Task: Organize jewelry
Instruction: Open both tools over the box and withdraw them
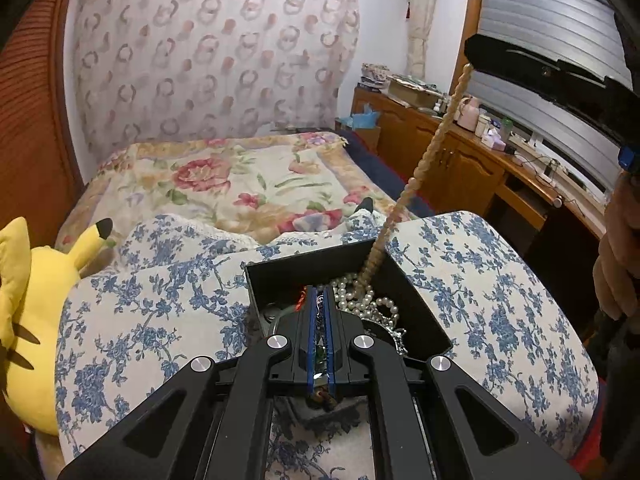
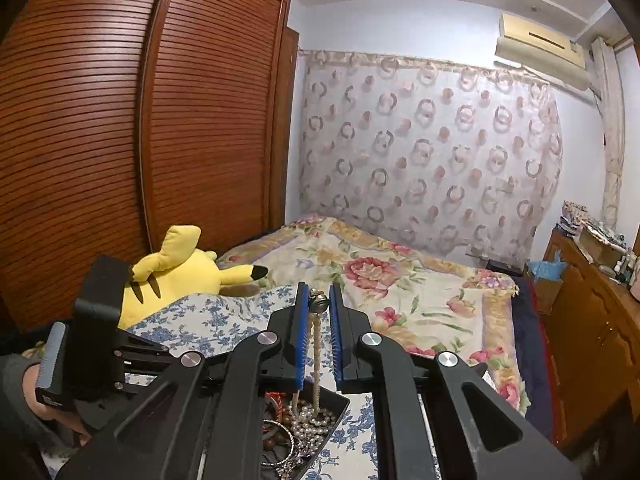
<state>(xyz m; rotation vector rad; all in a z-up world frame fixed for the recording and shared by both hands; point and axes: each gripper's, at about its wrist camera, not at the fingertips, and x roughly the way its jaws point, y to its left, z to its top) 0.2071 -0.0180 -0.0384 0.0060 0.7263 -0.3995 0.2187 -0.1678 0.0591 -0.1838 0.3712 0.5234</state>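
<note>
A black box point(image 1: 276, 280) point(image 2: 341, 399) of tangled jewelry rests on a blue-flowered cushion point(image 1: 480, 280). My right gripper point(image 2: 320, 292) is shut on a pearl necklace point(image 2: 317, 344) near its clasp. The strand hangs from the pads down into the box. In the left wrist view that gripper point(image 1: 470, 50) is up at the right, and the pearl necklace point(image 1: 424, 160) runs taut from it to the box. My left gripper point(image 1: 319, 290) is low over the box, jaws shut with a thin glittery piece of jewelry between the pads. More pearls point(image 1: 360, 300) and a bangle point(image 2: 280, 436) lie inside.
A yellow plush toy point(image 1: 28, 300) point(image 2: 180, 264) lies left of the cushion. Beyond is a bed with a flowered blanket point(image 1: 240, 184). A wooden cabinet point(image 1: 460, 152) with clutter runs along the right wall, a wardrobe point(image 2: 120, 120) along the left. A person's hand point(image 1: 616, 272) shows at right.
</note>
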